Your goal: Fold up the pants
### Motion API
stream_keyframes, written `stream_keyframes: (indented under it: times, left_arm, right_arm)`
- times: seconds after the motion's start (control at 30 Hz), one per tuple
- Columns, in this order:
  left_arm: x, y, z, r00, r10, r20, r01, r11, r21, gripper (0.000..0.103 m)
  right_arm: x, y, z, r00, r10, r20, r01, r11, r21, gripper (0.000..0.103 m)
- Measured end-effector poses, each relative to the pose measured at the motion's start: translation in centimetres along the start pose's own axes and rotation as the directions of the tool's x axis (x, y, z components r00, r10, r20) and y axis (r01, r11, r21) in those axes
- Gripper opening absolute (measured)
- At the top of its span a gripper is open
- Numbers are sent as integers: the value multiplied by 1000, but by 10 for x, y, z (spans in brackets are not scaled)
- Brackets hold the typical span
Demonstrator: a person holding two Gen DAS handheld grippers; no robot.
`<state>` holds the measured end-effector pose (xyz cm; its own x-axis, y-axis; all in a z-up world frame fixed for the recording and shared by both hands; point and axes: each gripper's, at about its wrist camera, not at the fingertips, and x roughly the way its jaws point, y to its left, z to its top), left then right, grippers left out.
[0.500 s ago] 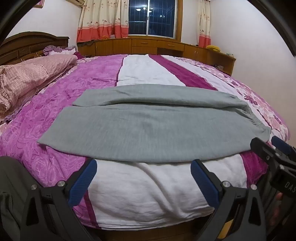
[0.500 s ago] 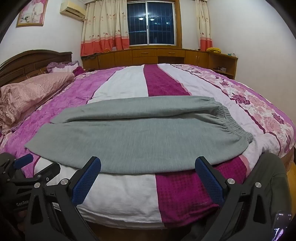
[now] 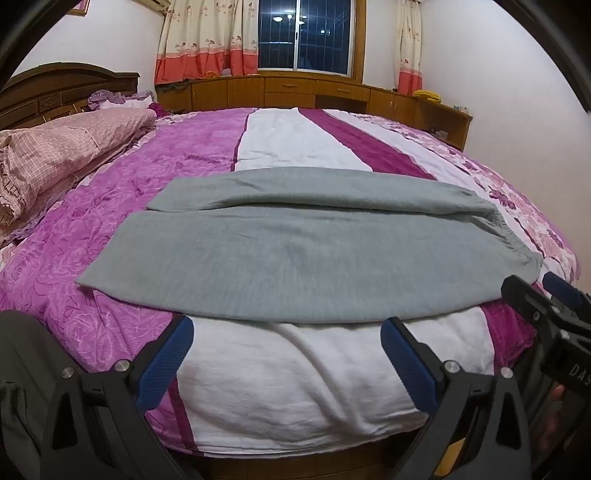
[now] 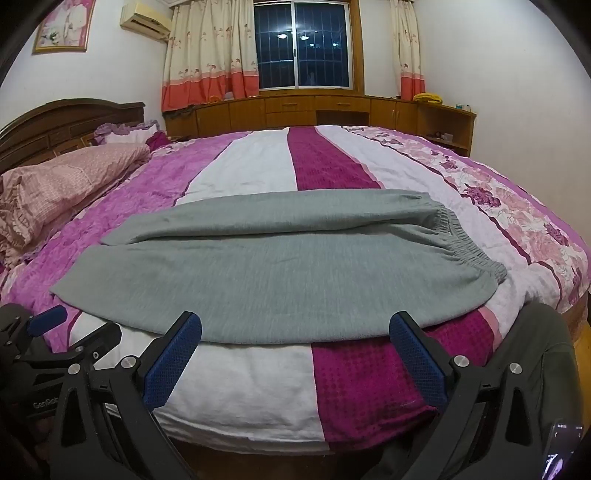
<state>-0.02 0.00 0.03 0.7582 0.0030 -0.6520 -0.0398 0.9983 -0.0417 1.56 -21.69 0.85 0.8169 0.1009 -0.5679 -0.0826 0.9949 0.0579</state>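
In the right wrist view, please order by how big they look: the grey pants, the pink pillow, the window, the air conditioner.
1. grey pants
2. pink pillow
3. window, which stands far off, so only its apparent size counts
4. air conditioner

Home bedroom, quilted bed (image 3: 280, 147), wooden headboard (image 4: 70, 118), curtained window (image 4: 303, 48)

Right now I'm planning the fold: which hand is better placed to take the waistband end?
Right. The elastic waistband lies on the right end of the grey pants, nearer the right gripper. The left gripper faces the middle. Both are open.
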Motion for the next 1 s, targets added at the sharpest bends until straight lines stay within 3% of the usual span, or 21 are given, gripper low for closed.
stream_keyframes:
  times: [1.0]
  left_arm:
    - [2, 4, -3, 1000, 3, -7, -3, 1000, 4, 103]
  right_arm:
    - [2, 3, -3, 1000, 6, -18, -6, 1000, 10, 98]
